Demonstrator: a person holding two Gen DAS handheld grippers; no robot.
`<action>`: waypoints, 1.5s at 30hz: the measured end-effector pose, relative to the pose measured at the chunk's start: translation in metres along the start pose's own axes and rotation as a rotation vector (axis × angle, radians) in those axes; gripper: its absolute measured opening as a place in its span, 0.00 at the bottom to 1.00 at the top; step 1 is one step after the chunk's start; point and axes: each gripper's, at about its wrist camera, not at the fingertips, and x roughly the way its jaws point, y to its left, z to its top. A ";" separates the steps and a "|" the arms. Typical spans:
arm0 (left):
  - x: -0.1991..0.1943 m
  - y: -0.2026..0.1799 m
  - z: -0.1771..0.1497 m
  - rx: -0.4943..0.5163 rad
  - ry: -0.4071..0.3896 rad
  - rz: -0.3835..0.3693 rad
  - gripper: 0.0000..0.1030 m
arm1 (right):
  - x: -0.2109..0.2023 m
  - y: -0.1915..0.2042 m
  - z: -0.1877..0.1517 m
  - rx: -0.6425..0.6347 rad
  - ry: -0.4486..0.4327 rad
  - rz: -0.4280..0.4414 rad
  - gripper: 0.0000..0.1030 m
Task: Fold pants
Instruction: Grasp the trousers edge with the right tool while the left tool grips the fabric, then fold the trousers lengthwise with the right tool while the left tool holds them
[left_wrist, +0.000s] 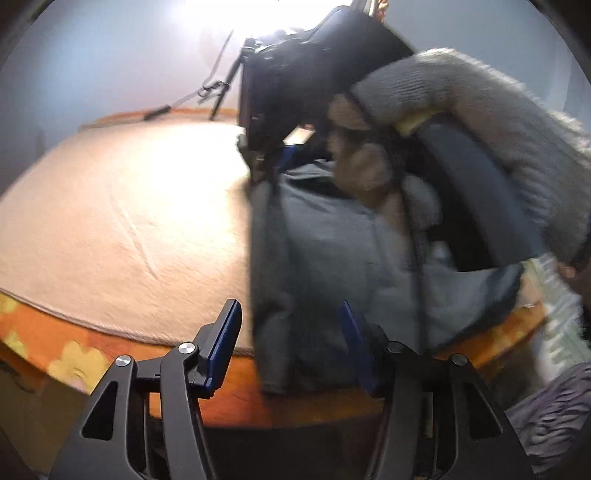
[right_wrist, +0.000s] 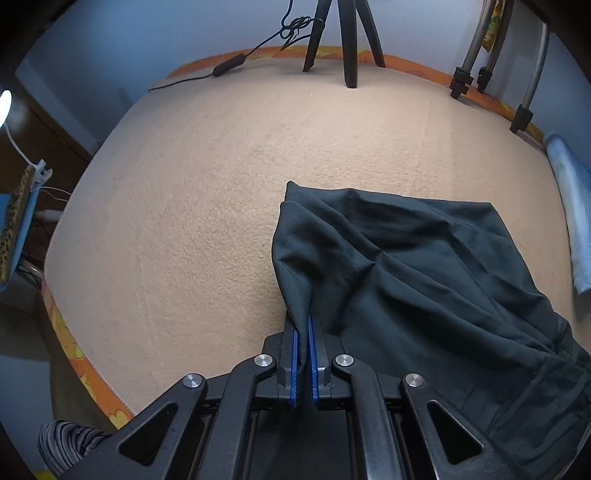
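Clearly soft and limp, the dark pants (right_wrist: 424, 266) lie rumpled on the beige-covered desk (right_wrist: 203, 203). Right tongs (right_wrist: 303, 354) are clenched on a doubled edge; left tongs (left_wrist: 291, 343) stand released around hanging fabric. Gripping hems or seams seems wisest.

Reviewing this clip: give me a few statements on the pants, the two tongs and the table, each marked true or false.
1. The right tongs are shut on a fold of the dark pants. True.
2. The left tongs are clamped on the pants. False: their jaws stand apart, the cloth hanging between them without being pressed.
3. The pants lie on a beige cover over the table. True.
4. The pants are bright red. False: they are dark, near black.
5. Tripod legs stand at the far edge of the table. True.
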 end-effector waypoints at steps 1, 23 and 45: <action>0.000 0.002 -0.001 -0.007 0.002 0.009 0.53 | -0.001 -0.001 0.000 -0.002 -0.004 0.002 0.02; -0.020 -0.006 0.019 -0.024 -0.081 -0.207 0.05 | -0.025 -0.014 0.001 0.047 -0.097 0.230 0.01; 0.010 -0.139 0.046 0.171 -0.041 -0.482 0.05 | -0.111 -0.159 -0.027 0.204 -0.245 0.216 0.00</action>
